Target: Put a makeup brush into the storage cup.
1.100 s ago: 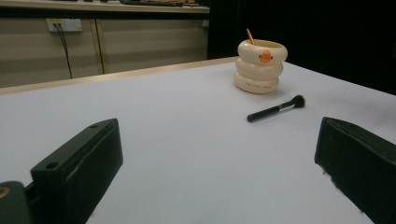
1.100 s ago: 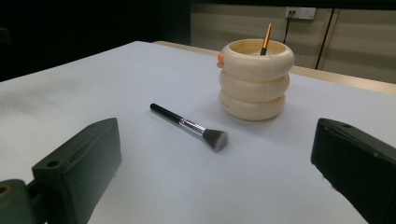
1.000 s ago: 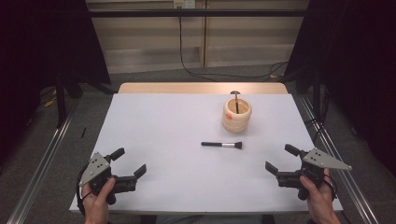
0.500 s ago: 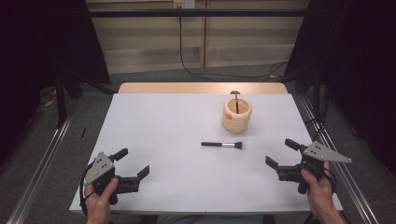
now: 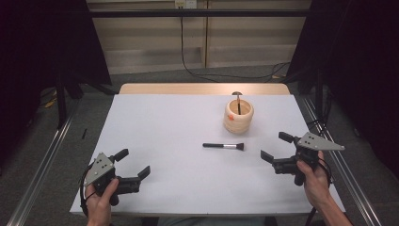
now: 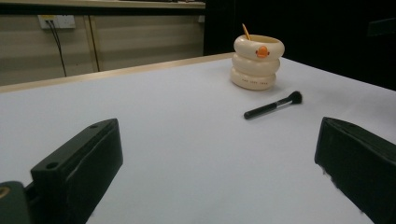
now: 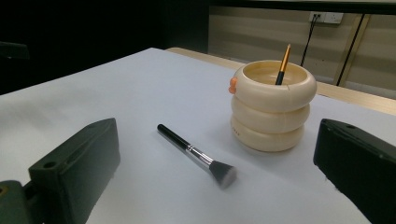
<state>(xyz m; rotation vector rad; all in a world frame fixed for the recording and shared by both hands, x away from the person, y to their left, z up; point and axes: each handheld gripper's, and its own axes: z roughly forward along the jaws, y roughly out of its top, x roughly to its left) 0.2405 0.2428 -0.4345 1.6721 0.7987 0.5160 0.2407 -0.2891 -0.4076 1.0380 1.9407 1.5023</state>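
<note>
Black-handled brush (image 5: pixel 223 146) flat on the white table (image 5: pixel 174 127), bristles toward the right, just in front of a cream ringed cup (image 5: pixel 238 116) with a stick upright inside. Left gripper (image 5: pixel 132 168) near the front left corner, jaws spread, empty. Right gripper (image 5: pixel 276 146) right of the brush, jaws apart, aimed at it.

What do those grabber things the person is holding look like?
Each hand-held gripper, the left and the right, is black with two chunky flat jaws and a handle gripped in one hand. A grey three-cornered plate sits on top of each. A thin black cable trails from each. The forearms are bare, with no sleeves.
</note>
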